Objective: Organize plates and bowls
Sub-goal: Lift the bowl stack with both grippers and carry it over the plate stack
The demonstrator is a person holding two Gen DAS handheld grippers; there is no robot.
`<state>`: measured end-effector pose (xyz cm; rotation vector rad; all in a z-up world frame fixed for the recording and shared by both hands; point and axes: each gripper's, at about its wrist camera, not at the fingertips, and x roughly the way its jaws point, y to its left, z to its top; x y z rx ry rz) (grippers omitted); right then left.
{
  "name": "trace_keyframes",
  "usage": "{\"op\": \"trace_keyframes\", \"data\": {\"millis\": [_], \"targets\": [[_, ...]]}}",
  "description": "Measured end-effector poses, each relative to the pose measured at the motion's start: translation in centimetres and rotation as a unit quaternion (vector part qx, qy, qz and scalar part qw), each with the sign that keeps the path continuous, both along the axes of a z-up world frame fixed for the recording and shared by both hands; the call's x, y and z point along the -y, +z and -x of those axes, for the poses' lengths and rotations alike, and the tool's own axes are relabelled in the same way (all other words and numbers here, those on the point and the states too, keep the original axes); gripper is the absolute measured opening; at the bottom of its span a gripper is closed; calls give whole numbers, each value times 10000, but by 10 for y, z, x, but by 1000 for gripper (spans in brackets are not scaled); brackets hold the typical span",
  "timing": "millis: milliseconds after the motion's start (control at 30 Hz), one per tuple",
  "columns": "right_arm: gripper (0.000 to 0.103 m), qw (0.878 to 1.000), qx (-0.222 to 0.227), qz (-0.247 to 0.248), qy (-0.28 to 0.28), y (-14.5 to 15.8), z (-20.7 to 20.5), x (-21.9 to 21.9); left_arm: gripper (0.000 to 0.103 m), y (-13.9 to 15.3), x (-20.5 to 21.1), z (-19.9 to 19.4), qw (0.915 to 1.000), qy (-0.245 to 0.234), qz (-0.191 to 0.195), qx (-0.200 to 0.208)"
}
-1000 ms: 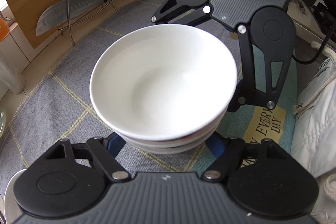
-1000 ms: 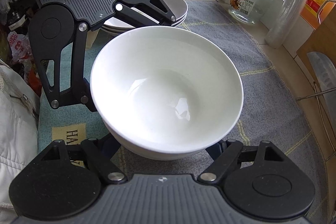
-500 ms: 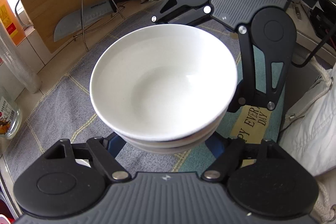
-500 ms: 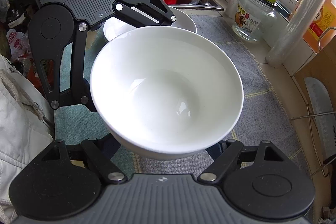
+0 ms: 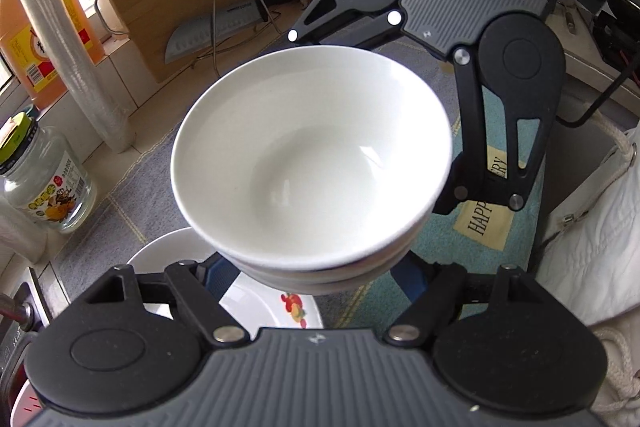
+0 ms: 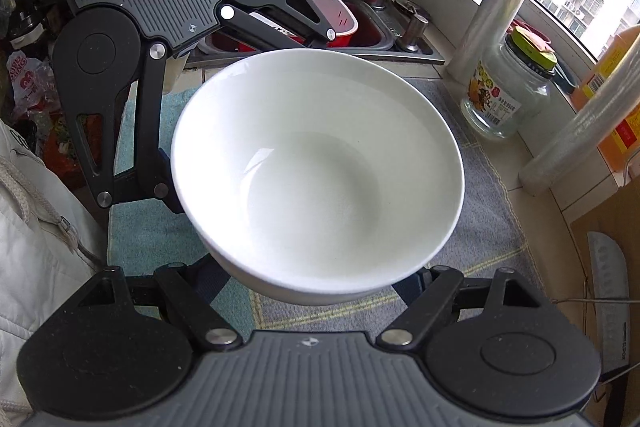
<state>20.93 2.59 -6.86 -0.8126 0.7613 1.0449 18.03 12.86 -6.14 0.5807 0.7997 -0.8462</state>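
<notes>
White porcelain fills both wrist views: a stack of bowls [image 5: 312, 167] sits mid-frame, lifted off the grey mat [image 5: 132, 187]. I have my left gripper [image 5: 312, 267] pinching it from the near side in the left view, blue pads hidden under the lowest bowl. My right gripper [image 6: 320, 283] clamps the opposite side, so each tool shows at the top of the other's view. Both are pressed onto the stack, neither spread.

I judge this to be the carry step. In the left view's lower left, a plate with a fruit print [image 5: 272, 307] lies under the stack, with the sink [image 6: 372, 35] beyond. Next, I need to keep both grips level and matched, find the resting spot, and lower the stack squarely before releasing.
</notes>
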Motion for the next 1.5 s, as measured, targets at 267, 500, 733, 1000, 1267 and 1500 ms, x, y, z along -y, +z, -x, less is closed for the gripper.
{"op": "trace_keyframes", "data": {"millis": [267,500,733,1000,1267,1500], "targets": [[87,9997,95,58,198,-1,-12,-40,80,1,-35,-4,9997,231,18,54],[87,9994,88,76,323,-6,-21,-67,80,0,-60,-7,9993,382,0,58],[87,9990,109,86,419,-12,-28,-87,80,-4,-77,-11,9988,496,-19,51],[87,9990,120,85,419,-24,-34,-99,80,-15,-88,-22,9983,576,-87,-20],[87,9993,80,59,355,-35,-40,-106,80,-23,-94,-25,9978,644,-175,-27],[86,9994,97,74,333,-42,-41,-109,80,-31,-100,-25,9973,721,-130,-97]]}}
